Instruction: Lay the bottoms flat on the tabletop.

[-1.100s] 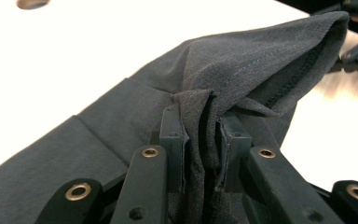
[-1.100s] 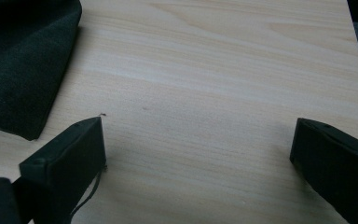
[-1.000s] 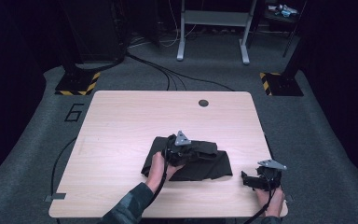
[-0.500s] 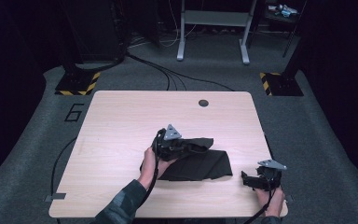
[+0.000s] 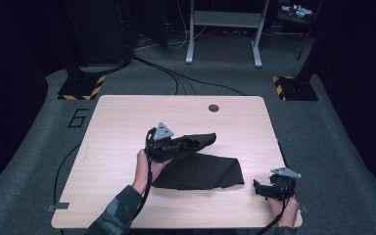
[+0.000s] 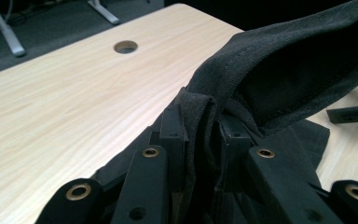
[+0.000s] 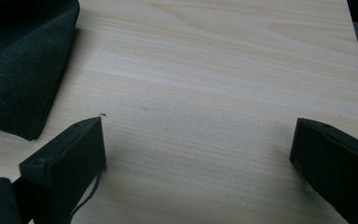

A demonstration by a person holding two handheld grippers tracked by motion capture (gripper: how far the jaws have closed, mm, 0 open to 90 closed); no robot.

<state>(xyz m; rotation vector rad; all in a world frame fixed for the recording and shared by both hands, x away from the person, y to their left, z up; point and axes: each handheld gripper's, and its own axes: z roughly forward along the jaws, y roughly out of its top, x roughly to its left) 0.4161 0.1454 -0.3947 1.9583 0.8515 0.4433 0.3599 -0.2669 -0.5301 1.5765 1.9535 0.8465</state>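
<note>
**Left gripper lifts a fold of dark cloth while the right waits at the desk's edge**

The left gripper (image 5: 162,142) has its fingers (image 6: 175,135) clenched on a bunched edge of the black cloth (image 5: 203,169). It holds that edge raised above the middle of the desk (image 5: 117,122), while the rest of the cloth lies flat just below and to the right of it. The right gripper (image 5: 269,188) rests near the desk's near right corner, its fingers (image 7: 70,154) spread wide and grasping nothing, just beside a corner of the cloth (image 7: 23,70).

What could go wrong: the pinch takes in several crumpled layers rather than one clean hem, so a further pull may drag the whole cloth across the desk or let a layer slip out, spoiling the fold. With the right gripper not pinning the lower part, nothing anchors the cloth against that drag.

Against half a second ago, the left gripper sits slightly farther left and the lifted flap stretches out longer toward the right; the right gripper has not moved.
</note>
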